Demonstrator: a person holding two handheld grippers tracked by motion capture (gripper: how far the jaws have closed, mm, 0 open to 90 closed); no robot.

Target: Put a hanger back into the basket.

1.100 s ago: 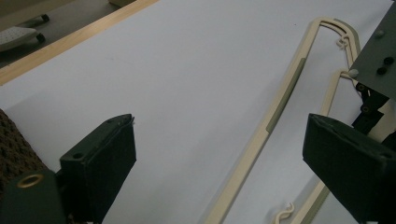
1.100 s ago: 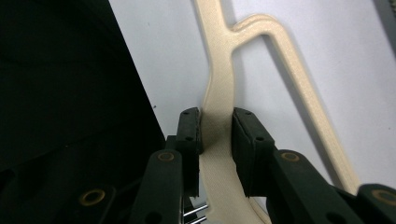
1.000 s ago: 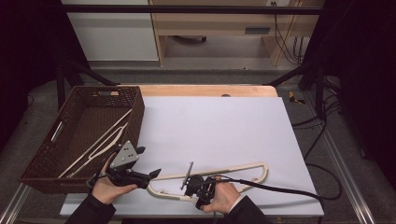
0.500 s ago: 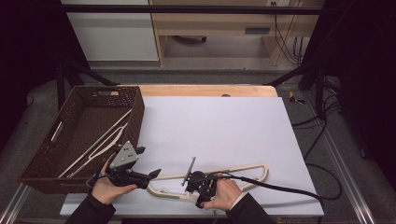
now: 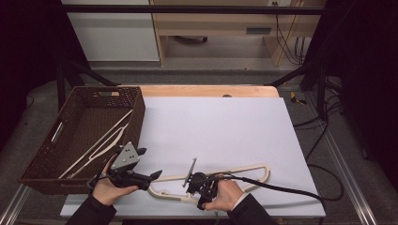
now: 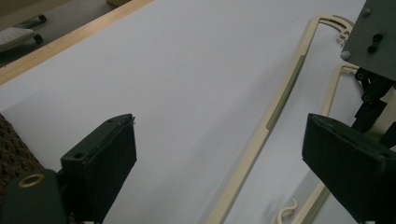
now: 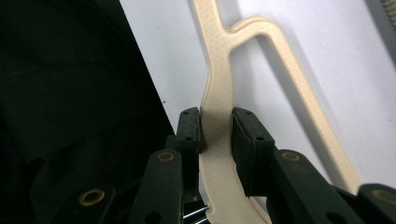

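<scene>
Hanger, cream plastic, lies flat on the white table at the near edge, just right of the brown basket. From the high view I see its long thin frame running from near my left gripper out to a rounded end on the right, with my right gripper sitting on its near middle. Another hanger of the same kind already lies inside the basket, at the left.

In the left gripper view my jaws stand wide apart over bare table, holding nothing. The cream bar runs between them in the picture, farther off, and the basket's weave shows at the far left corner.

In the right gripper view my jaws are clamped on a flat, wider stretch of the hanger, just below where it forks into the two arms. Both pads press on its edges.

I judge it light and stiff, though the thin arms would likely flex or whip if I swung it by one end. The plastic looks smooth, so it could slip or pivot in a narrow pinch. The broad part near the fork, where I hold it now, seems the best spot; a second hold on the left arm would keep the long frame from swinging.
</scene>
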